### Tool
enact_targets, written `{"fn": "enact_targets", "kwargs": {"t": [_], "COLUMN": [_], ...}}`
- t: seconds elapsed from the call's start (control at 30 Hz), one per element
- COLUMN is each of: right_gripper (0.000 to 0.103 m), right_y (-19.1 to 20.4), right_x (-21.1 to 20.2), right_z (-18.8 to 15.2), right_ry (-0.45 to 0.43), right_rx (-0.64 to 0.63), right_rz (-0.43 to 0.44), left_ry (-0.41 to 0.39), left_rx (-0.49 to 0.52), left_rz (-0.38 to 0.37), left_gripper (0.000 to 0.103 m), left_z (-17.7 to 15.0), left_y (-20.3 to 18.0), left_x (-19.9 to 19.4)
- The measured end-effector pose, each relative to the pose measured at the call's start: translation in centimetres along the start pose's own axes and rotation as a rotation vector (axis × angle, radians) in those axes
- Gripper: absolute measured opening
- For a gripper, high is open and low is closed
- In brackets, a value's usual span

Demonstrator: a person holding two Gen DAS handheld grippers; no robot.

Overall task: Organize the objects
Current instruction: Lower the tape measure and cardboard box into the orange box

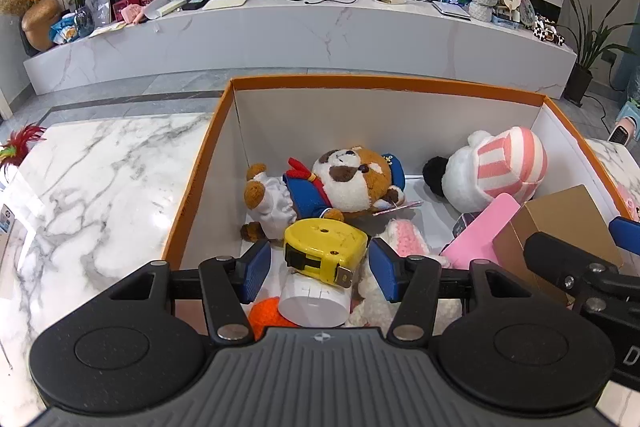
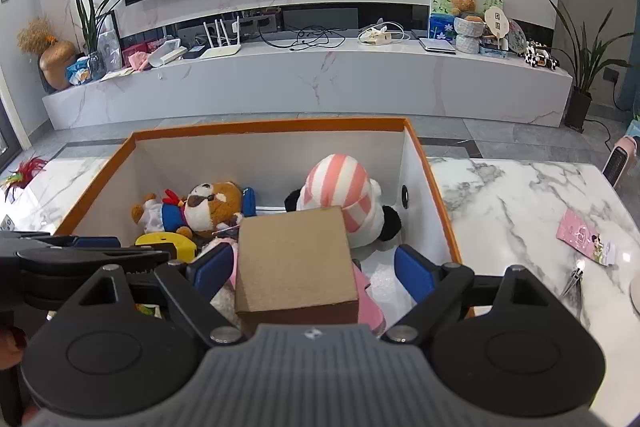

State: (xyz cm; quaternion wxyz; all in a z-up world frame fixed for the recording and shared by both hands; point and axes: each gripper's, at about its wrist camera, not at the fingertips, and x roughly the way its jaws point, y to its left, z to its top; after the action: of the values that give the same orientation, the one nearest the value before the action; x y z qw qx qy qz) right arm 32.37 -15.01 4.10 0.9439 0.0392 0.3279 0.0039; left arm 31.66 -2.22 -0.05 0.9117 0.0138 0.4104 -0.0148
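The left gripper (image 1: 316, 269) is hanging over the near end of the orange box (image 1: 200, 163). Its two blue pads are standing apart, one on each side of the yellow tape measure (image 1: 324, 247), and they are not touching it. The tape measure is lying on top of a white roll (image 1: 312, 301), right between the pads. An orange knitted thing (image 1: 266, 313) is peeking out just under the left pad. Past the tape measure, farther from the gripper, a brown raccoon toy in a blue sailor suit (image 1: 340, 187) is lying on its back on the box floor.

The right gripper (image 2: 314, 269) is hanging over the same box, just beside the left one. Its blue pads are spread wide and are not pressing on anything. The brown cardboard box (image 2: 296, 263) is sitting between them, close to the left pad and well clear of the right one. It is resting on pink things (image 2: 368, 303) underneath. Just behind the cardboard box, a panda toy in a pink and white striped hat (image 2: 340, 195) is lying near the far right wall. Off to the gripper's right, a pink packet (image 2: 586, 241) is lying on the marble table (image 2: 520, 195).
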Motion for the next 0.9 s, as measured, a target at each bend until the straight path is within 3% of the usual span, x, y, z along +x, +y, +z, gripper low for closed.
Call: {"fn": "enact_targets", "kwargs": {"t": [0.17,0.9], "right_gripper": [0.088,0.091], "right_y": [-0.1,-0.2], "right_x": [-0.1,-1.7], "right_z": [0.1,0.0], "right_ry": [-0.003,-0.032], "right_rx": [-0.007,-0.008], "right_rz": [-0.005,0.005], "left_ry": [-0.027,-0.038], "left_rx": [0.000,0.006], "left_rz": [0.016,0.022], "left_gripper": [0.068,0.069], "left_z": [0.1,0.0], "left_y": [0.0,-0.4], "left_x": [-0.5,-1.9]}}
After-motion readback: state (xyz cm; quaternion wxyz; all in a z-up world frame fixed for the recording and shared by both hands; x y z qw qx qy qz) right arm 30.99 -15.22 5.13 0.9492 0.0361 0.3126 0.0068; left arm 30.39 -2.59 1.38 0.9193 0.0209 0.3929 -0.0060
